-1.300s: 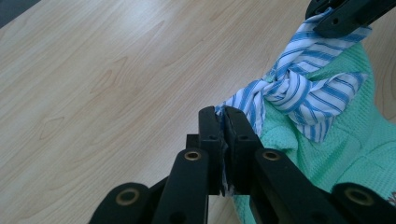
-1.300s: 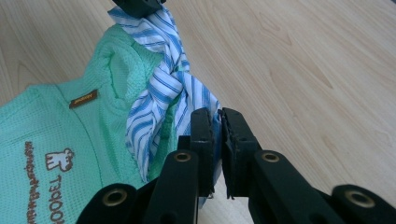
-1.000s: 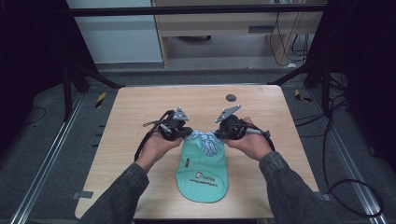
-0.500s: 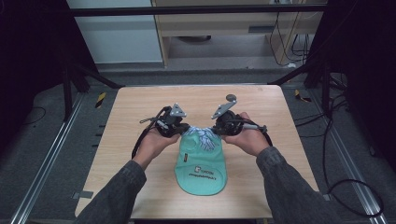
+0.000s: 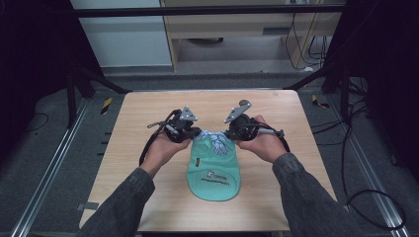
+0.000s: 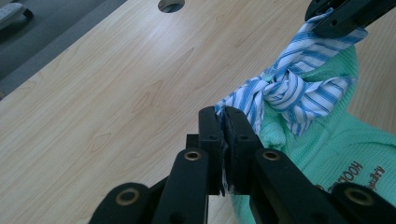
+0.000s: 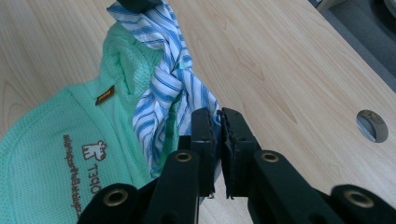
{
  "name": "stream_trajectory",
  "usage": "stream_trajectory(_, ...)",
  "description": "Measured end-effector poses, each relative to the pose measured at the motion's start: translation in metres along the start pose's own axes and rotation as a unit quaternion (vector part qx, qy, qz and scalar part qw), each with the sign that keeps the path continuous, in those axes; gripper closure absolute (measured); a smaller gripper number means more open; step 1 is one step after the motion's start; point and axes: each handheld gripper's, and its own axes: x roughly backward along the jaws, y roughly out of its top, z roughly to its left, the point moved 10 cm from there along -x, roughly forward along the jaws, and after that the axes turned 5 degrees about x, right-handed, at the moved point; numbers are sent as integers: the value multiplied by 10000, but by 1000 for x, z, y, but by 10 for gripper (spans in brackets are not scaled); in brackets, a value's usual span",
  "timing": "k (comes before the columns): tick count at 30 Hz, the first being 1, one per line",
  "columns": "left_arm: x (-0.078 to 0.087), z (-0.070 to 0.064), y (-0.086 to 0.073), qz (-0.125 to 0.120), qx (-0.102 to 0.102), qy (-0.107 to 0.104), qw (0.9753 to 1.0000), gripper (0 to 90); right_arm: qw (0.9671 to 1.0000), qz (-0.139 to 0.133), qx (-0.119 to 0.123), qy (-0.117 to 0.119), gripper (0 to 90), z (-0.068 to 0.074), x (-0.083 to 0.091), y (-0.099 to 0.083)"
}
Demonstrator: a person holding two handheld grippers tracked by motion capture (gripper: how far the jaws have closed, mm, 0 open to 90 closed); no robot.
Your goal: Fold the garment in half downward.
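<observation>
A mint-green cloth bag [image 5: 213,170] with printed lettering lies on the wooden table [image 5: 138,113], its mouth toward the far side. A blue-and-white striped tie [image 5: 215,139] at the mouth is knotted [image 6: 280,91] [image 7: 166,84]. My left gripper [image 5: 196,133] [image 6: 223,116] is shut on one end of the striped tie. My right gripper [image 5: 228,133] [image 7: 218,116] is shut on the other end. The two grippers face each other across the knot, close together. Green fabric [image 6: 327,135] [image 7: 51,140] bunches under the tie.
A round hole [image 6: 170,4] [image 7: 372,125] sits in the tabletop past the grippers. Bare wood spreads left and right of the bag. Dark frame legs and cables [image 5: 356,163] surround the table on the grey floor.
Both grippers have moved toward the far side of the table with the tie ends, and the bag has slid along with them. The grippers stay shut.
</observation>
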Motion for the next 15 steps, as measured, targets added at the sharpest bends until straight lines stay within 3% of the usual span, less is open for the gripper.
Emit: stream_trajectory(15, 4, 1, 5, -75, -45, 43, 10000, 868, 9999, -39, 76, -90, 847, -3, 2, 2)
